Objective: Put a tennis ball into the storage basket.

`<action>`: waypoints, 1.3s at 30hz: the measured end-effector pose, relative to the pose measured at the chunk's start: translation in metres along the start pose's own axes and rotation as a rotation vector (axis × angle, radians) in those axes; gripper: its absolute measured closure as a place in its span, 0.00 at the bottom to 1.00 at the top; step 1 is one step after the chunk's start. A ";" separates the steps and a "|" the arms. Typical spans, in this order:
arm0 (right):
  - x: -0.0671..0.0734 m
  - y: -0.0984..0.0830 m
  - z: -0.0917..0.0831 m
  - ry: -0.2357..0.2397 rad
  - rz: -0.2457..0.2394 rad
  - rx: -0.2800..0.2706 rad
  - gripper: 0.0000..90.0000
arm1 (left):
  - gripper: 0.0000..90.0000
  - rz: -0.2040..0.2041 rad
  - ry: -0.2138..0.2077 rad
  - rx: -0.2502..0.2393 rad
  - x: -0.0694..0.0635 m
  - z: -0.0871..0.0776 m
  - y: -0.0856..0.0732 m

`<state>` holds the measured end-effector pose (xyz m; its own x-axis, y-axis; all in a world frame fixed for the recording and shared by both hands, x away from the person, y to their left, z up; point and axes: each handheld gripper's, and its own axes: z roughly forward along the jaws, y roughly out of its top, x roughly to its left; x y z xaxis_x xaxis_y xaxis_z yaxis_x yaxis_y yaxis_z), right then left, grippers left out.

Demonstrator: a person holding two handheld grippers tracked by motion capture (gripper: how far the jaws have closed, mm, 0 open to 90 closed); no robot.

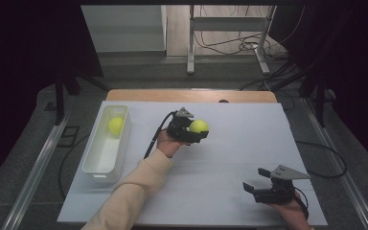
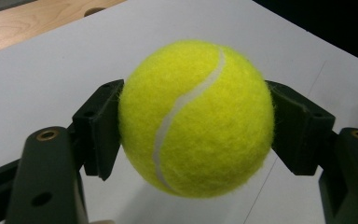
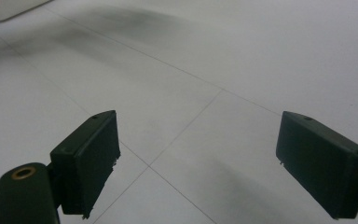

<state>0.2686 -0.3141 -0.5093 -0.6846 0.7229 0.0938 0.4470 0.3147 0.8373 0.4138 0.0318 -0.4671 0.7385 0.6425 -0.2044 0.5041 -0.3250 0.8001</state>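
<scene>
Left gripper (image 1: 195, 130) fingers (image 2: 100, 126) clench fuzzy yellow tennis ball (image 2: 196, 119) between them above white desk (image 1: 230, 143); right gripper (image 1: 258, 179) fingers (image 3: 91, 158) spread, empty.

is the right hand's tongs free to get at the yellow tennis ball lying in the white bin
Probably not easily: the right tongs stand open and empty, but the left forearm lies between them and the white bin holding that yellow tennis ball.
</scene>
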 end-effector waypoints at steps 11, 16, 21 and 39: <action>0.000 0.000 0.000 -0.001 0.000 0.001 0.15 | 0.30 -0.010 0.000 -0.010 0.003 -0.009 -0.005; -0.001 0.000 0.000 -0.002 0.000 0.000 0.15 | 0.30 -0.007 0.002 -0.011 0.003 -0.012 -0.007; -0.001 0.000 0.000 -0.001 0.000 0.001 0.15 | 0.30 -0.009 0.011 -0.017 0.004 -0.018 -0.008; -0.001 -0.001 0.000 -0.002 0.001 0.002 0.15 | 0.30 -0.017 0.013 -0.030 0.006 -0.035 -0.010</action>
<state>0.2693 -0.3152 -0.5098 -0.6829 0.7244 0.0938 0.4491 0.3152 0.8360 0.3969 0.0632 -0.4563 0.7238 0.6570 -0.2108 0.5028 -0.2928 0.8133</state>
